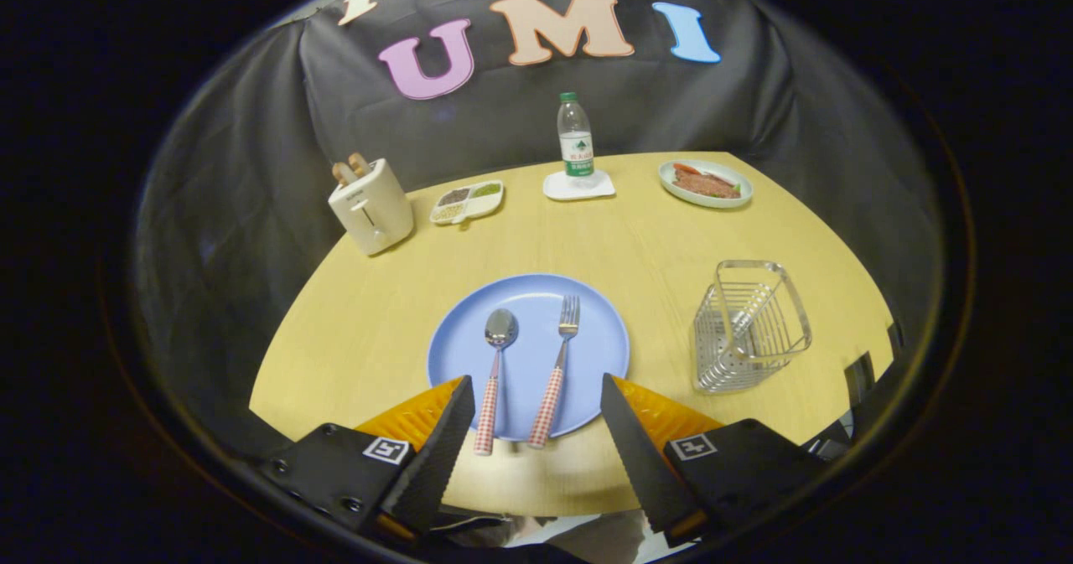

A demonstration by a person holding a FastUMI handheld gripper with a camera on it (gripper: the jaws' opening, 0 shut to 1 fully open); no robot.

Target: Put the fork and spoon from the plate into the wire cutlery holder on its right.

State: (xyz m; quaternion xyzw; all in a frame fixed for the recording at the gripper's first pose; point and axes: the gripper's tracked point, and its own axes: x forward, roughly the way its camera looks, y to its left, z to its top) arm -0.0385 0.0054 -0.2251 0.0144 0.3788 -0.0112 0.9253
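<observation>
- The gripper [536, 401] is held wide open over the near rim of the plate [528, 353], with nothing gripped or touched.
- The spoon [495, 373] and fork [559, 367] are laid side by side on the plate, handles between the fingers.
- The wire cutlery holder [749, 326] is set right of the plate, apart from it.
- A toaster [370, 205], divided dish [468, 201], bottle [575, 142] and food dish [705, 183] are ranged well beyond the plate.
</observation>
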